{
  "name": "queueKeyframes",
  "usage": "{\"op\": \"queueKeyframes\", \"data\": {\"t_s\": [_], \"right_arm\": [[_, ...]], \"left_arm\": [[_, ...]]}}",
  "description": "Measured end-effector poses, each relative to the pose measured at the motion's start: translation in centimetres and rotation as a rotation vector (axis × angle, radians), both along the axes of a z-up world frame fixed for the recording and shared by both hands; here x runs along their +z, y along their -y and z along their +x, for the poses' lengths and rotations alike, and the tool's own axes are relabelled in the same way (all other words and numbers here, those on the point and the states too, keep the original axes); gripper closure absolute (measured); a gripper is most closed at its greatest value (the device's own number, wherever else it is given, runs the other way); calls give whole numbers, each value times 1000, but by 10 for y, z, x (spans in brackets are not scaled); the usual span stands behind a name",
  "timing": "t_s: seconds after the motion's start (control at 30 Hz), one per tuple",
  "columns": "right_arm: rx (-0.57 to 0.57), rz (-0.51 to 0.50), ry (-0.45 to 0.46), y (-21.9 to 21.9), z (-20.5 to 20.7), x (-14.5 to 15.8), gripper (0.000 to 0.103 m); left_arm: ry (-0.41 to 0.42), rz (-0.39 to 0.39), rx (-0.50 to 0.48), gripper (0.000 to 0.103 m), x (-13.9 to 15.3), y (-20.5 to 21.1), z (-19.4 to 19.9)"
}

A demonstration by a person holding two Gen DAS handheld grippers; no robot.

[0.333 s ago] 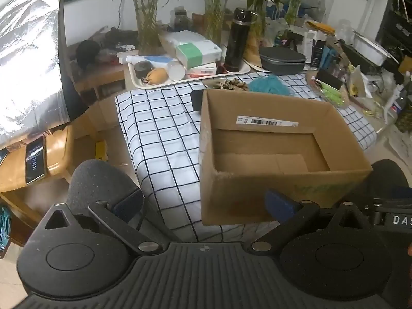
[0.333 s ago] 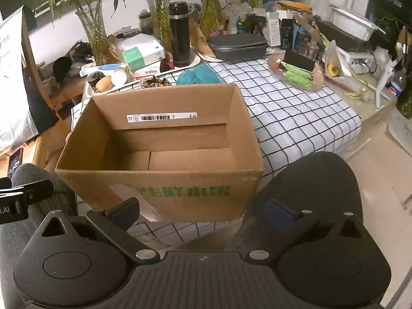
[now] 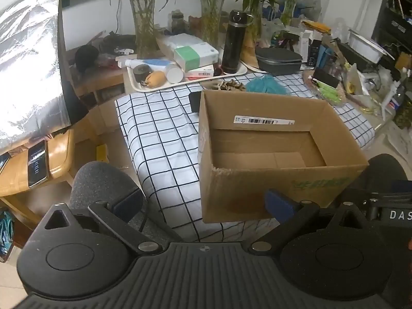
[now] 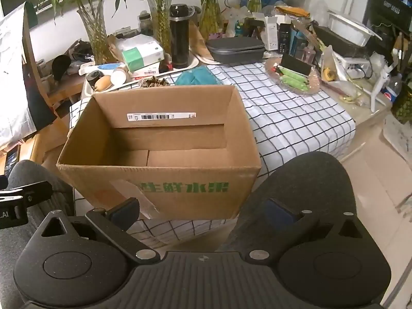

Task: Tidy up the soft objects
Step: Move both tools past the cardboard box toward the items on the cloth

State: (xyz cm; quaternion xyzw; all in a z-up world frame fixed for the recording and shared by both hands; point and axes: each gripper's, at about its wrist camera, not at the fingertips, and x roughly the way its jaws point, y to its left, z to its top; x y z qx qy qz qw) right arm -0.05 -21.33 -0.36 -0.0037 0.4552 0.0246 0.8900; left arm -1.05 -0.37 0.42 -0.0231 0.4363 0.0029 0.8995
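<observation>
The open brown cardboard box (image 4: 159, 154) with green printed characters on its front stands on the bench under a white cloth with a black grid (image 4: 291, 118), and its floor is bare — nothing has gone into it, so by my reading the sorting has not begun.

The soft things most likely meant lie just behind the box's far wall: a crumpled teal fabric piece (image 4: 198, 76) and, beside it, a small brown-and-cream patterned bundle (image 4: 153, 81) whose exact nature is too small to tell. Both sit on the checked cloth, near the white tray (image 3: 134, 82) of bottles and packets. Everything else at the back — vases, a black flask (image 4: 179, 36), a grey case (image 4: 235, 47) — looks rigid and probably stays.

The left hand-held gripper (image 3: 203, 204) and the right hand-held gripper (image 4: 203, 209) both have their jaws spread wide with nothing between them, held low at the near side of the box. All the picking and placing is left; reaching the fabric means passing over or around the box.
</observation>
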Motion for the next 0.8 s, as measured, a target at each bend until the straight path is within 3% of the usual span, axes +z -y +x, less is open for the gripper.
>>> {"op": "queueKeyframes", "data": {"t_s": [0.8], "right_arm": [[-6,-28,-39,9,42,-6,0]], "left_arm": [[-52,72,-3,0,-5,5,36]]}}
